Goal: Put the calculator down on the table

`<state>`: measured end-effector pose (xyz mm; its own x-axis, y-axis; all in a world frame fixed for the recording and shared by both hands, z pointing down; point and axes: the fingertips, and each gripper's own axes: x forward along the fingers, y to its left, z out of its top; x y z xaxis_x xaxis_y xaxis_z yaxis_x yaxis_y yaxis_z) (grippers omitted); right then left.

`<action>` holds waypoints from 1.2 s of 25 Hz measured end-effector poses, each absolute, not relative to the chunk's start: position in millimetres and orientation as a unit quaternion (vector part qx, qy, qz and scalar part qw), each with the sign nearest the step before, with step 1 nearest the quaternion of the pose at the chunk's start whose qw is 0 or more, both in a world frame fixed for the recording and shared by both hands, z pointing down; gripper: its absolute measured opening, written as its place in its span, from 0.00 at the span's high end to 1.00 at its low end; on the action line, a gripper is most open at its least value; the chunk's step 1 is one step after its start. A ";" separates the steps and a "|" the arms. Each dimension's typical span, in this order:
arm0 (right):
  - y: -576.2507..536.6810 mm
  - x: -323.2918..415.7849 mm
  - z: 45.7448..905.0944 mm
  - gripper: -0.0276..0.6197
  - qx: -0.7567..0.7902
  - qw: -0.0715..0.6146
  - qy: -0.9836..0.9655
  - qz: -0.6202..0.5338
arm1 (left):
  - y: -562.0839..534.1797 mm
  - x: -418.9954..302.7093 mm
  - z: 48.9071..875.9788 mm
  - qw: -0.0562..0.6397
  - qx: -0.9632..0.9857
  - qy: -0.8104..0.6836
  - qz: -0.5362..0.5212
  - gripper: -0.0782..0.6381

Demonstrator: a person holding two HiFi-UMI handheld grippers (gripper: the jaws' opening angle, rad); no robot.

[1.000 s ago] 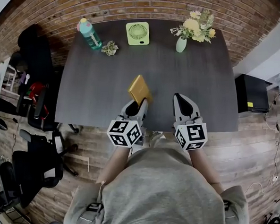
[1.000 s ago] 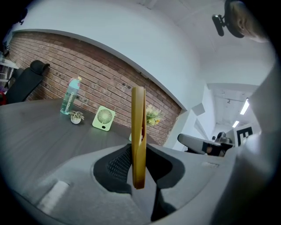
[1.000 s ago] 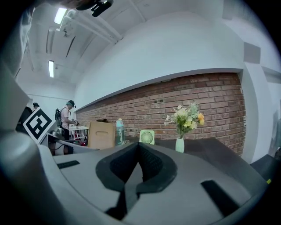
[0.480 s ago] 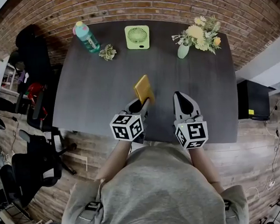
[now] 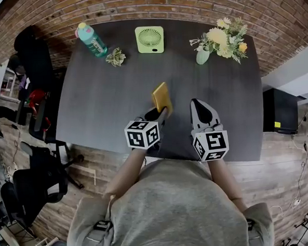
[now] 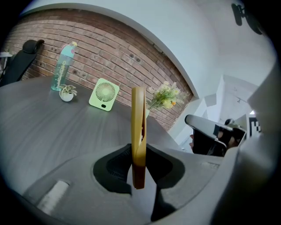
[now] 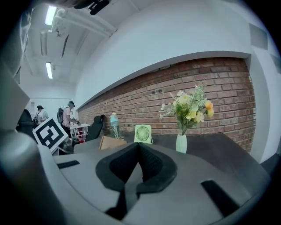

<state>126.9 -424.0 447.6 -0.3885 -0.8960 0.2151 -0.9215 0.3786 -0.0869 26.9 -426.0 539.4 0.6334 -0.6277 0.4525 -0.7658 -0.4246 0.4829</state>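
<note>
Calculator (image 5: 162, 97) in left tongs (image 5: 160, 112) has moved farther over table (image 5: 103, 97)

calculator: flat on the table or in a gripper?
In the left gripper: its jaws clamp the yellow calculator, which stands edge-on between them, off the table.

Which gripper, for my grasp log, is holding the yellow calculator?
The left gripper: the calculator sits clamped between its jaws, while the right gripper is shut and empty.
</note>
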 end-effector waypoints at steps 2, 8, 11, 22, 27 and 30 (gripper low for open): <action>-426.7 127.1 450.1 0.95 0.548 0.068 -0.828 0.099 | -427.2 29.1 547.4 0.348 0.835 -0.411 0.113 0.77; -429.6 125.6 458.6 0.95 0.545 0.075 -0.828 0.108 | -426.0 34.8 570.6 0.369 0.828 -0.398 0.142 0.77; -428.7 125.2 461.7 0.95 0.543 0.078 -0.829 0.111 | -423.2 37.3 580.0 0.380 0.823 -0.392 0.154 0.77; -425.2 129.8 469.9 0.95 0.543 0.080 -0.828 0.119 | -418.2 44.4 596.8 0.399 0.817 -0.377 0.178 0.77; -425.4 132.8 472.0 0.95 0.543 0.080 -0.827 0.123 | -424.2 46.2 602.1 0.408 0.810 -0.374 0.192 0.77; -426.7 132.9 472.6 0.95 0.542 0.080 -0.827 0.123 | -428.6 46.2 604.5 0.412 0.806 -0.377 0.196 0.76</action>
<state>132.9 -426.7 472.6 -0.3999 -0.8769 0.2665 -0.9165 0.3824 -0.1172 46.2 -428.6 604.5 0.6389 -0.4459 0.6269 -0.7693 -0.3757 0.5167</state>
